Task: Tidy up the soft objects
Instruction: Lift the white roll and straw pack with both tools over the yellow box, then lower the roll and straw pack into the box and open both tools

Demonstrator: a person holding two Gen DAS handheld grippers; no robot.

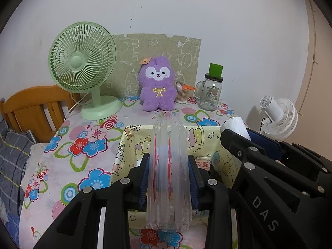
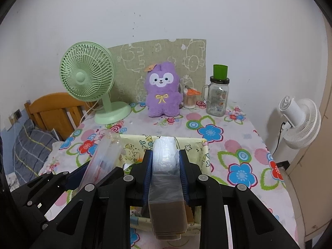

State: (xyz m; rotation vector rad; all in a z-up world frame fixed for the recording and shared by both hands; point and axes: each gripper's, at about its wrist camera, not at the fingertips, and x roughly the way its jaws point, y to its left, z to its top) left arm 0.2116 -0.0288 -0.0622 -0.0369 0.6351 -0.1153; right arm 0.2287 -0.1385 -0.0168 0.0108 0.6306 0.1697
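Note:
My left gripper is shut on a long clear plastic pack with red stripes, pinched between its blue pads. The pack hangs above a yellow cartoon-print fabric basket on the flowered tablecloth. My right gripper is shut on a plastic-wrapped pack, brown below and white toward the tip, over the same basket. The two grippers are side by side: the right gripper shows at the right of the left wrist view, the left gripper at the lower left of the right wrist view. A purple plush toy sits upright at the back.
A green desk fan stands at the back left. A glass jar with a green cup on top and a cotton swab holder stand right of the plush. A white fan is beyond the table's right edge; a wooden headboard and bedding are at left.

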